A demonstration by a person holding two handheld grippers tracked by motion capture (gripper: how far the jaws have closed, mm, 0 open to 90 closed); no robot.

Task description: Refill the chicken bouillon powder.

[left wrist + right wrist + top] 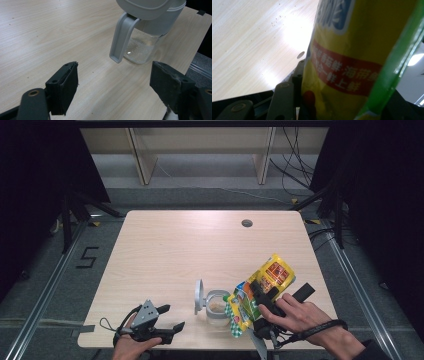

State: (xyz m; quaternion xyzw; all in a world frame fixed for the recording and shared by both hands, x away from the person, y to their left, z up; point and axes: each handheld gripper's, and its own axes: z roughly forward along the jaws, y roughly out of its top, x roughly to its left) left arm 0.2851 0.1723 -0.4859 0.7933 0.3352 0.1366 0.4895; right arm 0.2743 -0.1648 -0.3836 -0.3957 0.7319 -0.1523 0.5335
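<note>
Glossy pouch (260, 292), clear glass jar (217, 307)

Pale wooden table (165, 250) on grey floor (60, 285) (black curtains (30, 180) beside)

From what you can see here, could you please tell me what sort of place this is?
Probably a lab recording station, not a kitchen: a lone pale wooden table ringed by black curtains, loose black cables on grey floor, and a taped number five.

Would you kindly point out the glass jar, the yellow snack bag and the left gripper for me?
glass jar (217, 307): high view, on its clear wall.
yellow snack bag (274, 271): high view, on its upper printed face.
left gripper (170, 318): high view, midway between its fingertips.
</note>
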